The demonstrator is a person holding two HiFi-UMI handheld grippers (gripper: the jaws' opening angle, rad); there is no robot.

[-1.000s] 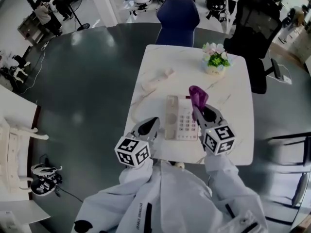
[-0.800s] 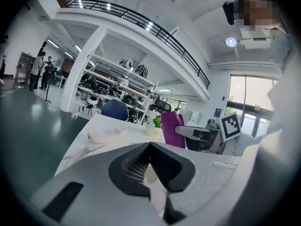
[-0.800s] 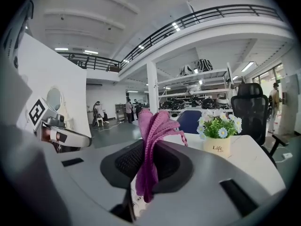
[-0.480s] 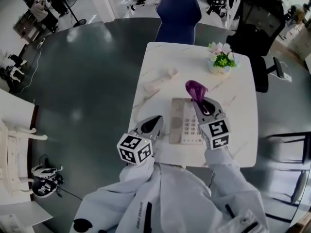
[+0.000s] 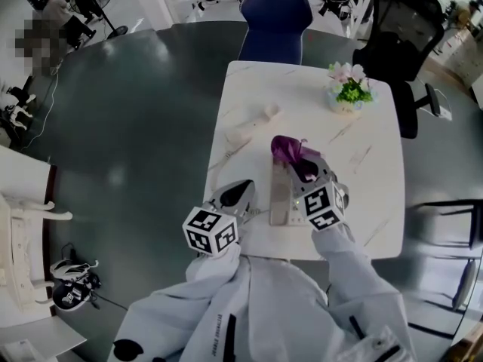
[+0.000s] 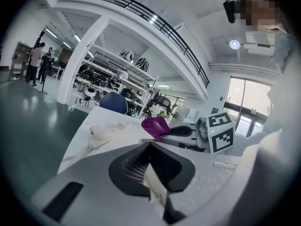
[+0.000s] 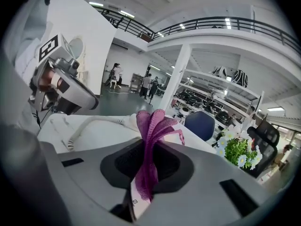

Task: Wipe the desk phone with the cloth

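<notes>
open-plan lab hall: mezzanine railing (image 7: 225, 22), stocked equipment shelving (image 6: 113, 74), office chairs (image 5: 275, 13), white table (image 5: 362, 164).

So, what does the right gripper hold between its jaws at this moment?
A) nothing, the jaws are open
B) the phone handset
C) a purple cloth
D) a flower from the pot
C: in the right gripper view, the jaws of the right gripper are closed on the purple cloth, which sticks up from between them.
</notes>
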